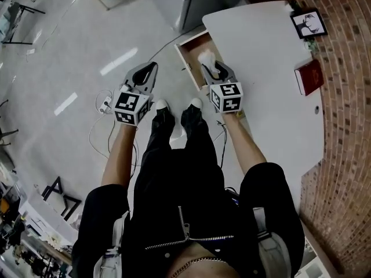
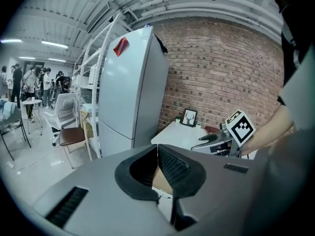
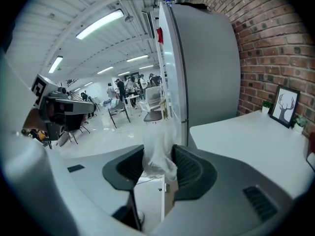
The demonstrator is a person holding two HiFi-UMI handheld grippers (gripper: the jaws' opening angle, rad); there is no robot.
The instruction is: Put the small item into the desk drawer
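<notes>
Right gripper (image 3: 158, 156) clamped on small item (image 3: 156, 132), crinkly clear wrap pinched between pads. Left gripper (image 2: 157, 150) jaws together, empty, off to the side. My judgement: get nose down inside drawer (image 1: 186, 59) walls before release; wrap looks light, may cling to pad. Head view alone shows item over open drawer at desk (image 1: 272, 62) edge. Right gripper view alone shows pinch itself.

I see the white desk (image 1: 272, 62) right of my right claw (image 1: 213, 69), bearing a deer picture (image 1: 308, 23) and red book (image 1: 309, 77).
</notes>
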